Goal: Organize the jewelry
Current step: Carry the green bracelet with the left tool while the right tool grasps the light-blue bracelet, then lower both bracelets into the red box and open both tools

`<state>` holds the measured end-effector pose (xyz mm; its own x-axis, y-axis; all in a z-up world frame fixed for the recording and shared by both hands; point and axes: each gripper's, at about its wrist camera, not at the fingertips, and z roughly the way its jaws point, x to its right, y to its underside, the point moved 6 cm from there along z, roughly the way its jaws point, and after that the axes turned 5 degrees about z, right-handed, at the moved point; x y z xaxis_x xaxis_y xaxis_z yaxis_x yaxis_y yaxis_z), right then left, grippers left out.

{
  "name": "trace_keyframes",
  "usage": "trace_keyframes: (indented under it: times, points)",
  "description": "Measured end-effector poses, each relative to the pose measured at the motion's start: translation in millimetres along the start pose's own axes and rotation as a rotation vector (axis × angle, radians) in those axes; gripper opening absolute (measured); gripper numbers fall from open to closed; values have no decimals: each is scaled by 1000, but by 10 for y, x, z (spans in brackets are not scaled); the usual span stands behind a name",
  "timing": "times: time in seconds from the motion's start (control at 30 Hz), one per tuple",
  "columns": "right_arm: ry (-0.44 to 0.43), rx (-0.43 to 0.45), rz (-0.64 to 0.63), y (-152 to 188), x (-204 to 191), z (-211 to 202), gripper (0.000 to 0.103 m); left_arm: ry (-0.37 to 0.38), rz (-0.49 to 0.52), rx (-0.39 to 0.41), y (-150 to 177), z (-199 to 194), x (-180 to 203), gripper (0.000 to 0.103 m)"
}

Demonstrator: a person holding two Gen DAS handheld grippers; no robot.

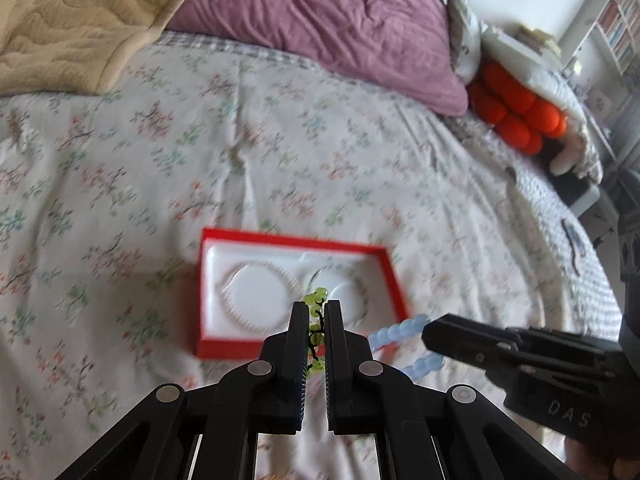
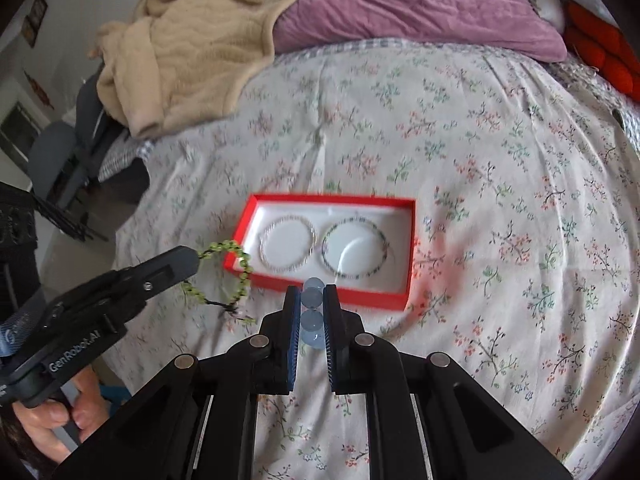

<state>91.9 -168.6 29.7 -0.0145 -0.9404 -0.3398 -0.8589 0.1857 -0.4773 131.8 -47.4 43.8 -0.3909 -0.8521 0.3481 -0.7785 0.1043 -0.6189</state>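
Right wrist view shows one bed under a floral-print sheet (image 2: 480, 160), carrying one purple pillow (image 2: 420, 4) and one beige quilted blanket (image 2: 192, 48) at its far end. One red rectangular box with a white moulded insert (image 2: 409, 248) lies mid-sheet, holding two thin beaded bracelets side by side: a whitish one (image 2: 286, 246) on the left, a darker multicoloured one (image 2: 356, 248) on the right. Just before the box, the left gripper (image 1: 316, 316) is clenched on a green bead bracelet with black cord (image 2: 240, 272), and the right gripper (image 2: 312, 300) grips a pale blue round-bead bracelet (image 2: 311, 320); both bracelets hang clear of the sheet.
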Motion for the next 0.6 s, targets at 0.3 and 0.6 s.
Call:
trace_keyframes:
  times: [0.3, 0.6]
  points:
    - [-3, 64, 34, -242, 100, -134, 12, 77, -35, 32, -238, 212, 135, 1]
    - [22, 119, 32, -404, 137, -164, 12, -47, -66, -31, -190, 697, -214, 1]
